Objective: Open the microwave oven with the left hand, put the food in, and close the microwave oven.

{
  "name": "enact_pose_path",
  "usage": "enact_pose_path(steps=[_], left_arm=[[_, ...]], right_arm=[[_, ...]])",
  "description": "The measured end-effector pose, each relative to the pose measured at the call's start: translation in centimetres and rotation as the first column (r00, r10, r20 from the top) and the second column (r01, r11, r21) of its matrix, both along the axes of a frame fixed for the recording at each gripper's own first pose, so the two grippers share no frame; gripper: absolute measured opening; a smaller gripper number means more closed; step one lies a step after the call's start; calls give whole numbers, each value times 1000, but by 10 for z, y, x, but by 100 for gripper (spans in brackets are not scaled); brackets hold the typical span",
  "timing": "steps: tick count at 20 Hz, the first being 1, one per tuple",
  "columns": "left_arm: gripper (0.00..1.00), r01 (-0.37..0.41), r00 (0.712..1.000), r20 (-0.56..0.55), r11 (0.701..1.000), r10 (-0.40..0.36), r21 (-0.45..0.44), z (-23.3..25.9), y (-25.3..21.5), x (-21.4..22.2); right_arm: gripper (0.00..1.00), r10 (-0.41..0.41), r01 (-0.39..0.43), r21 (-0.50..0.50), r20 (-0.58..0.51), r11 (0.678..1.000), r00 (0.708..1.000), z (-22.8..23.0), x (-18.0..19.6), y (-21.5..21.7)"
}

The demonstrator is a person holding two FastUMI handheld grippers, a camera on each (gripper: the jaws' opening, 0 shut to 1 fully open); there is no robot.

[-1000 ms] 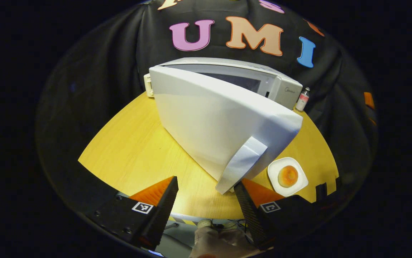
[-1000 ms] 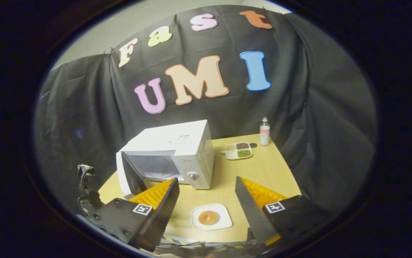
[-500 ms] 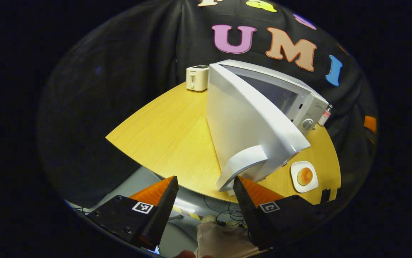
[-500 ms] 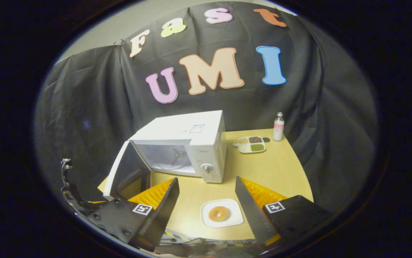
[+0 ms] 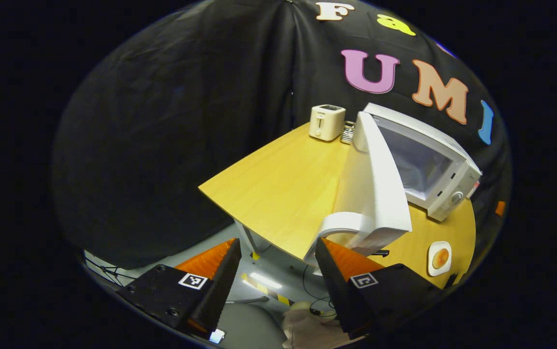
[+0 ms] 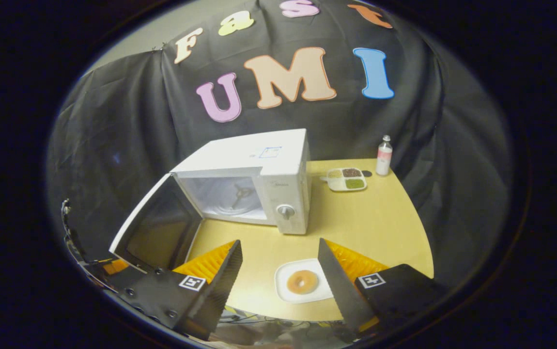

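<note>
Your left claw (image 5: 276, 257) stood wide, one finger (image 5: 329, 264) just beside the handle (image 5: 339, 227) of the open door (image 5: 375, 189). Your right claw (image 6: 278, 259) also stood wide, above the doughnut (image 6: 302, 281) on its plate (image 6: 283, 286), on the table (image 6: 380, 223) before the microwave (image 6: 259, 184).

Smooth glossy white microwave (image 6: 259, 167), matt pale wood-look table (image 6: 380, 228), glossy white plate (image 6: 286, 293), creased black cloth
</note>
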State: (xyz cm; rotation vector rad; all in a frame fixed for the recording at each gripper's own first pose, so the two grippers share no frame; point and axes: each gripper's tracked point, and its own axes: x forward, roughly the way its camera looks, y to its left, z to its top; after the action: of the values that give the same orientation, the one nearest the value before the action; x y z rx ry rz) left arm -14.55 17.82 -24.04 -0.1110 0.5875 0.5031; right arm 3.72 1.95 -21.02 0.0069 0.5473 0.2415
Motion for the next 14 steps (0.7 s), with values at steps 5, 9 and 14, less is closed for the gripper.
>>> enact_pose_path(steps=[5, 9, 14], left_arm=[[91, -165, 981, 109, 986, 160, 38, 38, 44, -17], [90, -256, 951, 194, 964, 239, 71, 76, 55, -34], [89, -299, 924, 304, 934, 233, 194, 139, 54, -28]], right_arm=[[93, -6, 3, -28, -129, 1000, 992, -50, 0, -14], [93, 18, -40, -84, -255, 996, 967, -99, -6, -27], [93, 61, -103, -91, -379, 991, 923, -142, -12, -28]])
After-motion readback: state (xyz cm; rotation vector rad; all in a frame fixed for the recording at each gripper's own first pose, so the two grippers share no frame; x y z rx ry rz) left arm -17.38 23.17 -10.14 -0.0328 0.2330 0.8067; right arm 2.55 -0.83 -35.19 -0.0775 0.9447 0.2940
